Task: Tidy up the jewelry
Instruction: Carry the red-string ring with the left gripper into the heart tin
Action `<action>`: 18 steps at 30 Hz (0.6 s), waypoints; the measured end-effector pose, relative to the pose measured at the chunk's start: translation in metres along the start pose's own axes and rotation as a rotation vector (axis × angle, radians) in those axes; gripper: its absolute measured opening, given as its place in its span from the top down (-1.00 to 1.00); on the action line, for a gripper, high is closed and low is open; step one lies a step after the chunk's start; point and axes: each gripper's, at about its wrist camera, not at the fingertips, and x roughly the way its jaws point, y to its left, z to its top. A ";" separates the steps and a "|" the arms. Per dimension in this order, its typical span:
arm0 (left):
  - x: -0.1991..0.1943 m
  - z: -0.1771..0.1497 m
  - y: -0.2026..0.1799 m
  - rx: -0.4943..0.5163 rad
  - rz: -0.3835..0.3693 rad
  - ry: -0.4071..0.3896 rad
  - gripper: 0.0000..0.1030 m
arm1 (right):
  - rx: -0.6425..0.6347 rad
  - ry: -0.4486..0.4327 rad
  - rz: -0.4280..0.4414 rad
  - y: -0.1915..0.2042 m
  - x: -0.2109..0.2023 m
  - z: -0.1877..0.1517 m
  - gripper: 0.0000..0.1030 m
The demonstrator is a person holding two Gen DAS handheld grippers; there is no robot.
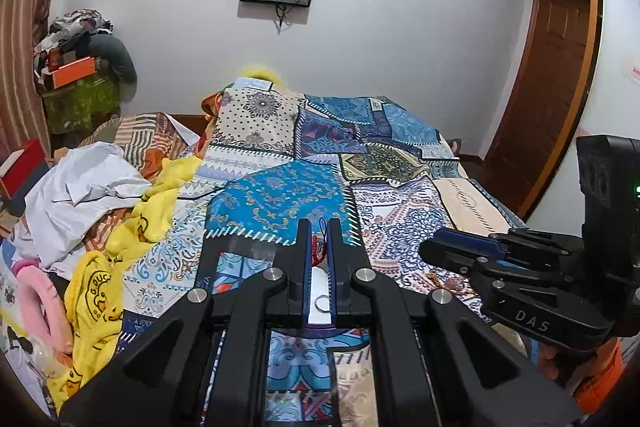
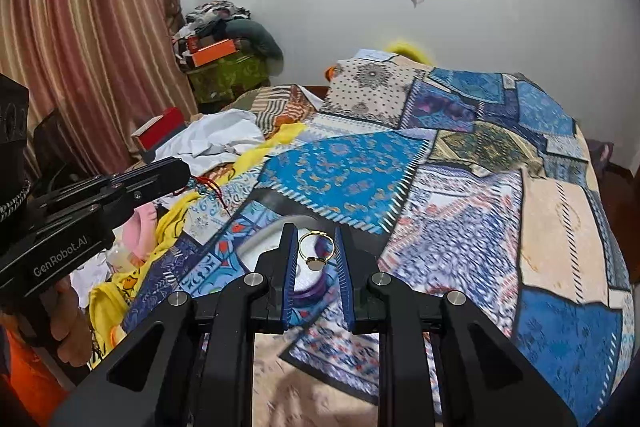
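My left gripper [image 1: 319,227] is shut on a red bead bracelet [image 1: 317,249] with a dark blue cord. In the right wrist view the bracelet [image 2: 208,187] dangles from the left gripper [image 2: 182,175] above the bed. My right gripper [image 2: 316,231] is shut on a gold ring [image 2: 316,247] that spans the gap between its blue pads. Under it a round white jewelry box [image 2: 308,283] with a purple base sits on the bedspread. The same white box [image 1: 320,283] shows between the left fingers, with a small metal ring [image 1: 320,303] over it. The right gripper [image 1: 428,247] reaches in from the right.
A patchwork bedspread [image 2: 440,187] in blue and cream covers the bed. White, yellow and pink clothes [image 1: 100,211] are heaped along its left side. A red box [image 2: 160,131], a curtain [image 2: 80,47] and a pile of things in the corner [image 2: 224,51] lie beyond.
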 end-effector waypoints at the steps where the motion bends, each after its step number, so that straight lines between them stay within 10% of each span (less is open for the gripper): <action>1: 0.001 -0.001 0.004 -0.004 -0.001 0.003 0.90 | -0.004 0.003 0.003 0.002 0.003 0.001 0.67; 18: 0.060 -0.027 0.035 -0.064 -0.053 0.141 0.90 | -0.043 0.189 0.052 0.019 0.080 -0.014 0.67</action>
